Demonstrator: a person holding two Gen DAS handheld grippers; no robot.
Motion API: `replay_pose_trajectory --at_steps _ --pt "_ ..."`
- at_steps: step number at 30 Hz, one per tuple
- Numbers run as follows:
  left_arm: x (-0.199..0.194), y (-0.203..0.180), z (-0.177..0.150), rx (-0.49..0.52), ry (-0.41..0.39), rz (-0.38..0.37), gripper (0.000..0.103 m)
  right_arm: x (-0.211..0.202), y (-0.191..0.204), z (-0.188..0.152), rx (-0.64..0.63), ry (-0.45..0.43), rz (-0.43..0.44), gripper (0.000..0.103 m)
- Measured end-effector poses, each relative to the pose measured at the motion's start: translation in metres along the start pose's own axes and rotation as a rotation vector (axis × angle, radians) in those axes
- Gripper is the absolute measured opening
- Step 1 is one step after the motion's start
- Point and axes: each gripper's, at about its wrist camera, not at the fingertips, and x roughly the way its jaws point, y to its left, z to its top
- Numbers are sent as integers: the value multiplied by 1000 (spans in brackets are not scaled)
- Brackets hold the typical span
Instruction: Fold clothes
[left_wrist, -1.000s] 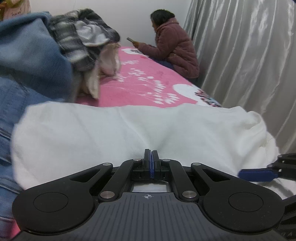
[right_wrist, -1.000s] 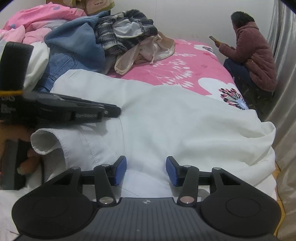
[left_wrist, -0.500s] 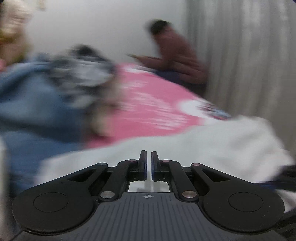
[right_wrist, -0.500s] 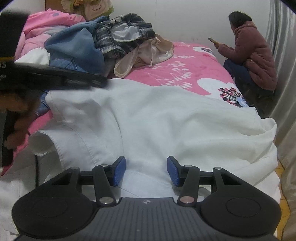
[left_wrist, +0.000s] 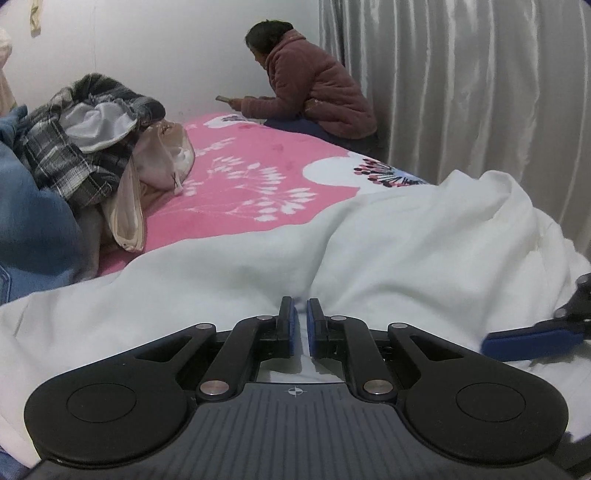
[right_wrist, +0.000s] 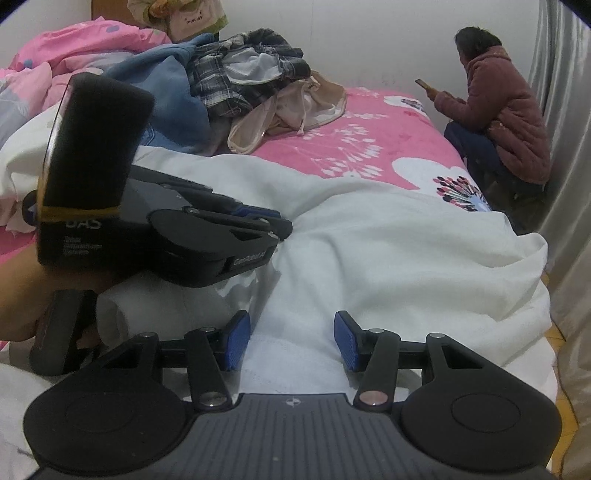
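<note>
Your left gripper (left_wrist: 301, 325), jaws just parting to a narrow gap around a fold of the white garment (right_wrist: 388, 258) spread across the near bed (left_wrist: 251, 177), releases it, while your right gripper (right_wrist: 291, 341) waits, jaws apart, above the cloth.

My left gripper (left_wrist: 301, 325) pointed forward and down, its jaws having just been opening to a narrow slit; my right gripper (right_wrist: 291, 341) stood alongside, jaws roughly half apart and gripping nothing.
</note>
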Motion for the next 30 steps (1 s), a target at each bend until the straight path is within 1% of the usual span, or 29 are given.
replay_pose_trajectory --at_steps 3,8,9,12,15,17,19,20,21,23,24,25,27,30 --pt "1 -1 0 -2 -1 -2 10 -10 -1 -6 3 15 1 55" --pt "0 -1 -1 -6 -4 -3 10 -36 -5 -19 48 26 -5 56" --pt "-1 -1 -2 -9 -5 -5 10 -42 -5 -21 64 16 -11 56" --pt "-1 0 -2 -13 -8 -8 10 -59 -12 -19 135 -69 9 56" --pt "-2 0 -2 -15 -9 -9 10 -52 -17 -1 158 -96 -11 58" --pt "-2 0 -2 -17 -10 -10 10 -46 -20 11 178 -139 -23 58" --pt "-2 0 -2 -16 -11 -10 10 -35 -21 20 159 -154 -30 58" --pt "-2 0 -3 -16 -11 -10 10 -26 -21 23 142 -139 -40 58" --pt "-2 0 -3 -17 -11 -11 10 -16 -21 23 128 -106 -48 58" --pt "-2 0 -3 -18 -10 -13 10 9 -27 17 131 -5 -51 58" --pt "-2 0 -3 -19 -11 -13 10 11 -32 11 141 -10 -43 58" --pt "-2 0 -3 -20 -12 -14 10 9 -35 7 141 -21 -52 58" --pt "-3 1 -3 -22 -13 -16 10 1 -43 0 150 -21 -99 58" --pt "-2 0 -3 -17 -12 -12 10 -13 -61 -13 206 -8 -185 58"
